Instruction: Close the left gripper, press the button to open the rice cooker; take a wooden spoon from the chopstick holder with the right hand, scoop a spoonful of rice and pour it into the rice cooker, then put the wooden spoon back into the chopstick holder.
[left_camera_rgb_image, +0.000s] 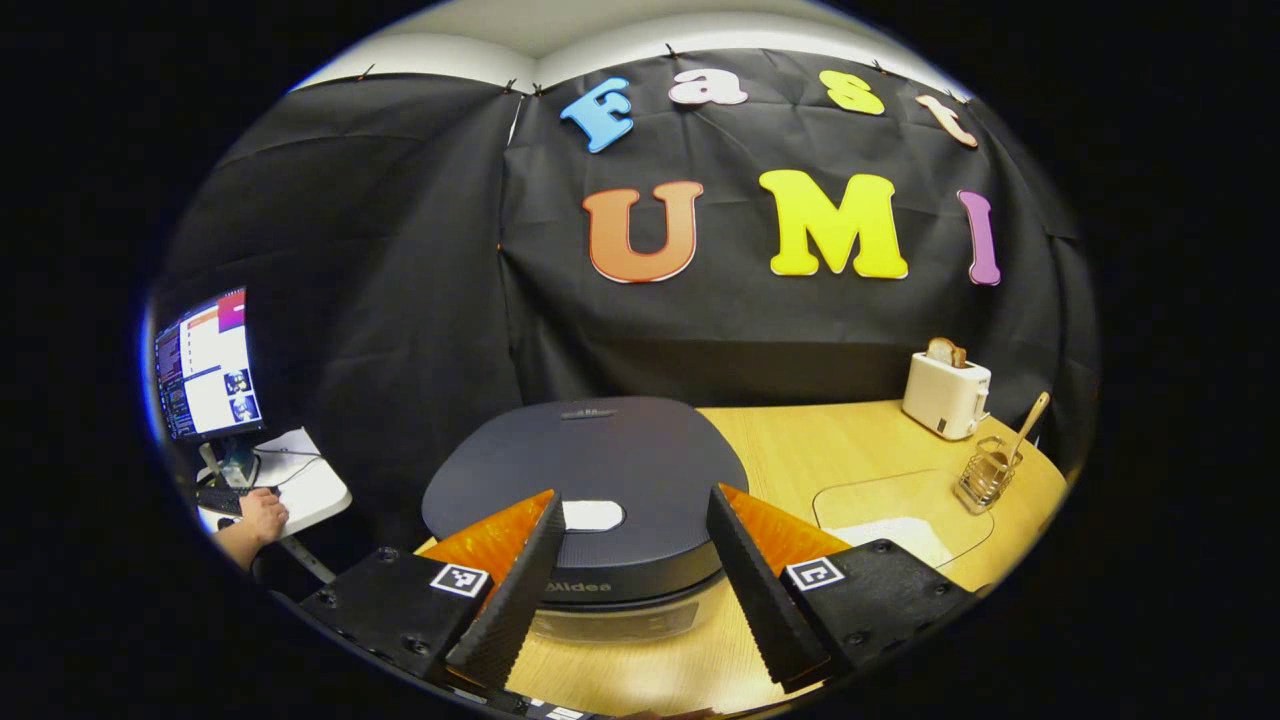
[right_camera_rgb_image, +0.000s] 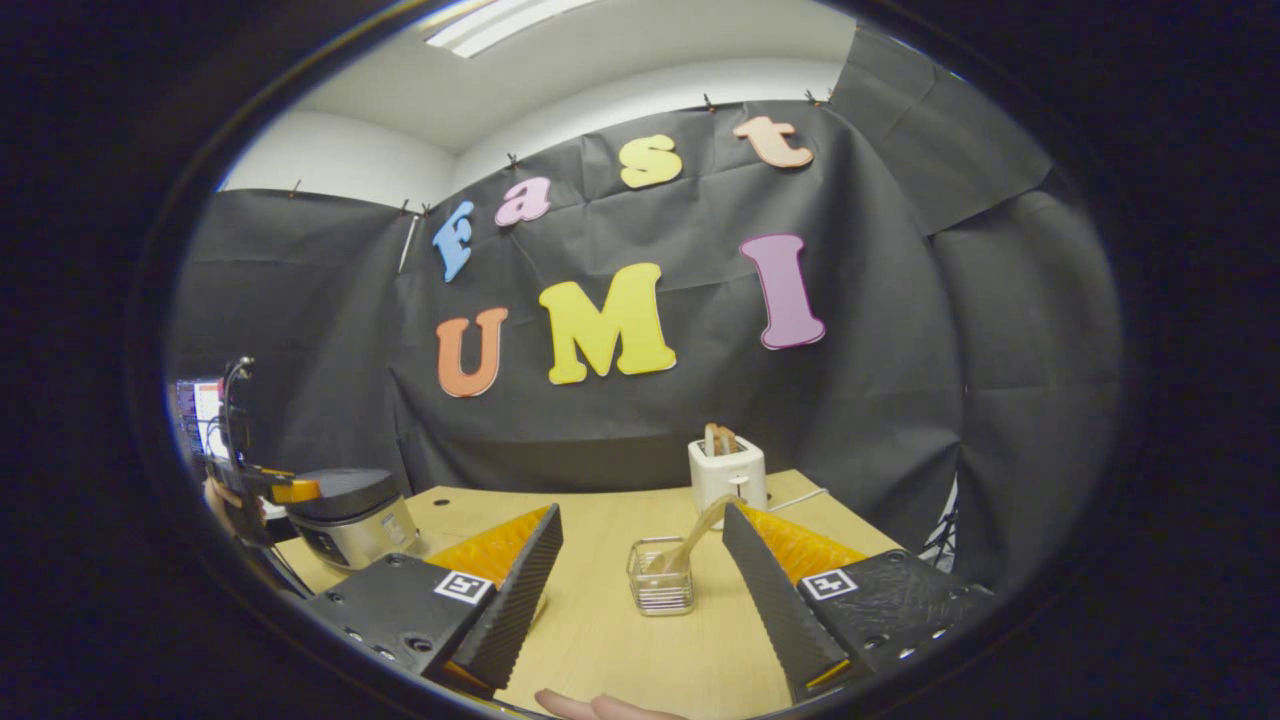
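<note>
The rice cooker (left_camera_rgb_image: 585, 470) stands shut under its dark lid, close in front in the left gripper view. Its white button (left_camera_rgb_image: 592, 515) lies at the lid's near edge. My left gripper (left_camera_rgb_image: 632, 492) is open, its fingers straddling the button just above the lid. At the far right a wire chopstick holder (left_camera_rgb_image: 985, 475) holds the wooden spoon (left_camera_rgb_image: 1028, 420). White rice (left_camera_rgb_image: 895, 535) lies in a shallow tray. In the right gripper view my right gripper (right_camera_rgb_image: 642, 512) is open and empty, a short way before the holder (right_camera_rgb_image: 660, 575) and spoon (right_camera_rgb_image: 695, 535). The cooker (right_camera_rgb_image: 350, 515) sits far left there.
A white toaster (left_camera_rgb_image: 945, 393) with bread stands at the back right of the wooden table (left_camera_rgb_image: 830, 440), behind the holder, also seen as the toaster (right_camera_rgb_image: 727, 470). Off the table's left are a monitor (left_camera_rgb_image: 205, 365) and a person's hand (left_camera_rgb_image: 262, 515) on a keyboard.
</note>
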